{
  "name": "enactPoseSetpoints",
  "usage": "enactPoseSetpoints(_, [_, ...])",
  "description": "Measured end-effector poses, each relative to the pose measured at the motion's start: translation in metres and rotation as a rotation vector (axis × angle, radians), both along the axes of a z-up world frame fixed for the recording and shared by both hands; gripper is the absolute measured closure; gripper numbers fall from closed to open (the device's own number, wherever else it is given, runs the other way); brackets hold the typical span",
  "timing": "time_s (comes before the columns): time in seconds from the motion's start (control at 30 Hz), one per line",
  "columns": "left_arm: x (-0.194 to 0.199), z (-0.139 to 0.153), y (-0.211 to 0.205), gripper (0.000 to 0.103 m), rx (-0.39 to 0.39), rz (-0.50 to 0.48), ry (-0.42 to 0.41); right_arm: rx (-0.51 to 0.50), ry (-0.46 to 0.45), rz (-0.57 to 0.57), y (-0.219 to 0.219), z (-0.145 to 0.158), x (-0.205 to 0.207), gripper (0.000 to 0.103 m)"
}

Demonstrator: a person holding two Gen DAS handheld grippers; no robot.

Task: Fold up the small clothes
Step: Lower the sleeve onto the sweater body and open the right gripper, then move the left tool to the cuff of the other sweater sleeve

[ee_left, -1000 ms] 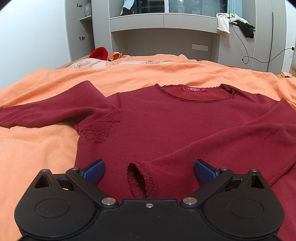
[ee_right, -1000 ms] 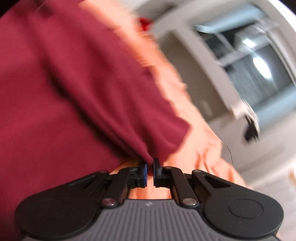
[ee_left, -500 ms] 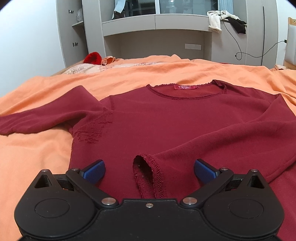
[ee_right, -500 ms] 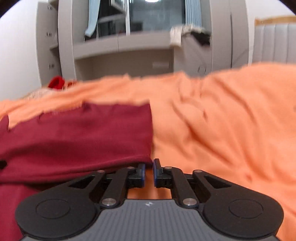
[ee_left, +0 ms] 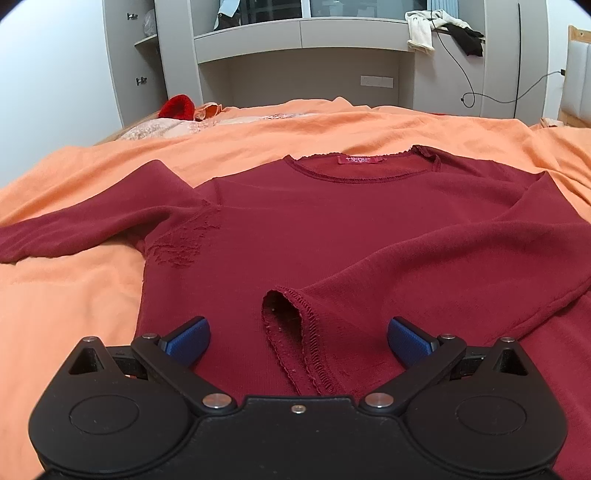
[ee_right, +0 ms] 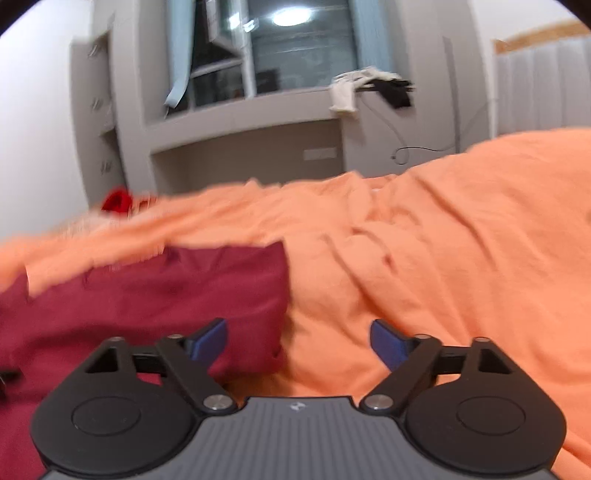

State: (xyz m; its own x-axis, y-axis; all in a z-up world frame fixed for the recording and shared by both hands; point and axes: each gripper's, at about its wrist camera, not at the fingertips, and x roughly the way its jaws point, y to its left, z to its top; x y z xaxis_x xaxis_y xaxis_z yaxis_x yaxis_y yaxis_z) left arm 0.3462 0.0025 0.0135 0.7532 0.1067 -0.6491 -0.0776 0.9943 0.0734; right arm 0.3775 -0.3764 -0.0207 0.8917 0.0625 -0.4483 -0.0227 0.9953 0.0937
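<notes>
A dark red long-sleeved top (ee_left: 332, 221) lies flat on the orange bedspread (ee_left: 74, 295), neckline away from me. Its right sleeve is folded across the body, and the cuff (ee_left: 291, 332) lies just ahead of my left gripper (ee_left: 297, 338), which is open and apart from the cloth. The left sleeve (ee_left: 92, 221) stretches out to the left. In the right wrist view my right gripper (ee_right: 297, 338) is opening wide over the folded edge of the top (ee_right: 166, 295); its pads press on nothing.
Grey built-in shelves and a window niche (ee_left: 303, 33) stand beyond the bed. A red item (ee_left: 177, 107) and pale bedding lie at the far left. Clothes (ee_left: 443, 33) hang on the ledge, with a cable down the wall.
My right gripper rolled upright, let go of the red fabric and spread its jaws wide. The left gripper stayed open in about the same place.
</notes>
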Motion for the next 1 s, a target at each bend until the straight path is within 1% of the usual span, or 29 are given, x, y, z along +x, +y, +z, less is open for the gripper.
enactPoseSetpoints(0.07, [0.000,0.003,0.004,0.000,-0.015,-0.001,-0.001,-0.088,0.074,0.000,0.011,-0.012,0.010,0.014])
enactPoseSetpoints(0.1, [-0.001,0.005,0.007,0.000,-0.025,0.003,-0.004,-0.088,0.094,0.004,0.011,-0.016,0.014,0.014])
enactPoseSetpoints(0.17, [-0.005,0.010,0.017,0.000,-0.032,0.015,-0.021,-0.067,0.096,0.010,0.009,-0.016,0.017,0.013])
enactPoseSetpoints(0.23, [-0.015,0.017,0.037,0.000,-0.039,0.053,-0.069,-0.026,0.080,0.015,0.004,-0.013,0.015,0.001])
enactPoseSetpoints(0.27, [-0.020,0.020,0.047,0.000,-0.044,0.081,-0.089,-0.009,0.065,0.018,0.001,-0.012,0.012,0.001])
enactPoseSetpoints(0.37, [-0.032,0.029,0.091,0.000,-0.090,0.205,-0.135,0.020,0.013,0.043,-0.001,-0.005,0.001,0.001])
enactPoseSetpoints(0.5, [-0.041,0.038,0.162,0.000,-0.194,0.412,-0.182,0.042,-0.046,0.064,0.004,0.011,-0.027,0.000])
enactPoseSetpoints(0.57, [-0.042,0.037,0.196,0.000,-0.240,0.513,-0.192,0.049,-0.079,0.082,0.008,0.021,-0.036,0.000])
enactPoseSetpoints(0.6, [-0.040,0.037,0.209,0.000,-0.252,0.536,-0.188,0.051,-0.098,0.092,0.011,0.026,-0.042,0.000])
enactPoseSetpoints(0.67, [-0.034,0.036,0.233,0.001,-0.245,0.554,-0.192,0.048,-0.126,0.113,0.019,0.033,-0.051,0.000])
enactPoseSetpoints(0.73, [-0.026,0.034,0.249,0.000,-0.212,0.576,-0.188,0.047,-0.145,0.136,0.029,0.038,-0.061,0.000])
enactPoseSetpoints(0.8, [-0.020,0.031,0.261,0.000,-0.206,0.559,-0.183,0.058,-0.156,0.163,0.039,0.040,-0.070,0.000])
enactPoseSetpoints(0.83, [-0.016,0.028,0.266,0.001,-0.225,0.544,-0.178,0.069,-0.158,0.182,0.045,0.040,-0.074,0.000])
enactPoseSetpoints(0.9, [-0.005,0.022,0.281,0.001,-0.293,0.529,-0.170,0.104,-0.160,0.224,0.053,0.039,-0.079,0.000])
enactPoseSetpoints(1.0, [0.014,0.014,0.299,0.000,-0.345,0.550,-0.178,0.166,-0.153,0.313,0.063,0.038,-0.084,0.000])
